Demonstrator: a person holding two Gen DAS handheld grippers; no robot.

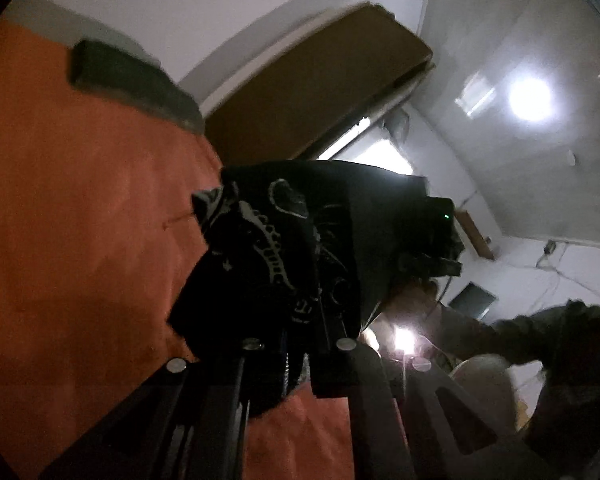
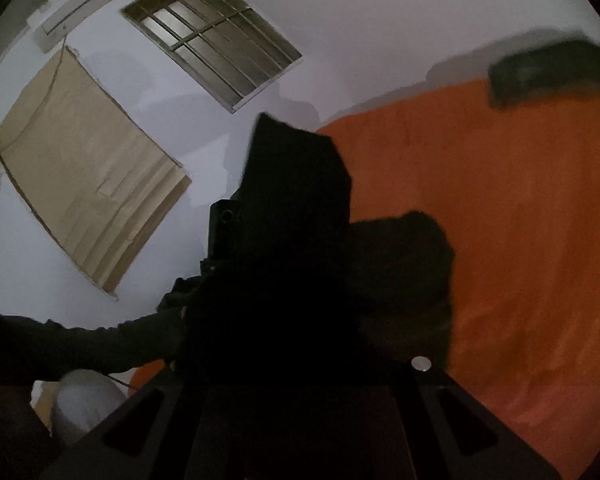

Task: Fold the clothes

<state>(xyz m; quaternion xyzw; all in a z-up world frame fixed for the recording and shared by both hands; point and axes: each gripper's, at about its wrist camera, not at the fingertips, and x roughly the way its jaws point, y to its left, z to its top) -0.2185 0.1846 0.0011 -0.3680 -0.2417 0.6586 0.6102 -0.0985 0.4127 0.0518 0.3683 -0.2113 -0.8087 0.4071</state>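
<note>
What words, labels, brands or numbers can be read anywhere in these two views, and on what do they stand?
None can be read.
Black garment: a white printed design shows in the left wrist view, with marks near its lower edge that may be letters, too blurred and dark to read.
Cardboard sheet on the wall: no print visible.
Orange bedsheet: plain.

Left gripper (image 1: 296,340) is clamped on a bunched black printed garment (image 1: 276,248), held up over the orange bedsheet (image 1: 80,220), other gripper (image 1: 432,248) just behind it.

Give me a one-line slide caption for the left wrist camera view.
Left gripper shut on a black printed garment, lifted above the orange bedspread.
</note>
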